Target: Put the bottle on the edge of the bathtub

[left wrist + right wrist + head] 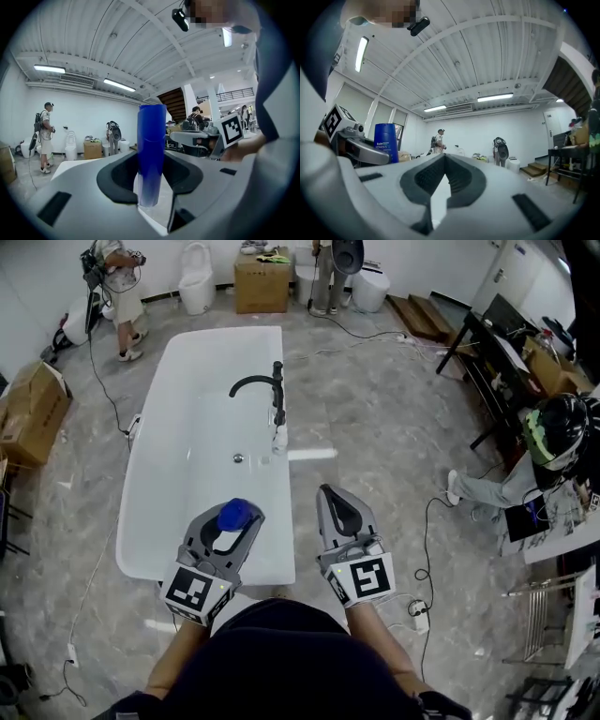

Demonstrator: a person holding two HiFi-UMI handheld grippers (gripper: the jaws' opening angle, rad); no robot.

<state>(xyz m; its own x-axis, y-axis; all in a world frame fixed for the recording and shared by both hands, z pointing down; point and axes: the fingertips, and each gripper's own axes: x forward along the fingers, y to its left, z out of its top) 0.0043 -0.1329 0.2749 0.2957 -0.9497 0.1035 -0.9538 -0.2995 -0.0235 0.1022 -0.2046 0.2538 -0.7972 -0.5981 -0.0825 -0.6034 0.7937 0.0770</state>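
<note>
A blue bottle (237,515) stands upright between the jaws of my left gripper (228,526), which is shut on it, held over the near end of the white bathtub (142,457). In the left gripper view the bottle (151,154) rises between the two dark pads, pinched at its lower part. My right gripper (330,495) hovers just right of the tub's near right rim, jaws shut with nothing in them. In the right gripper view its jaws (444,160) meet at the tips, and the bottle (386,140) shows at the left.
A black faucet (269,388) stands on the tub's right rim. Cardboard boxes (262,282) and toilets (197,287) line the far wall, where a person (119,292) stands. Another person with a helmet (553,432) sits at the right beside a desk (492,352). Cables (427,549) lie on the floor.
</note>
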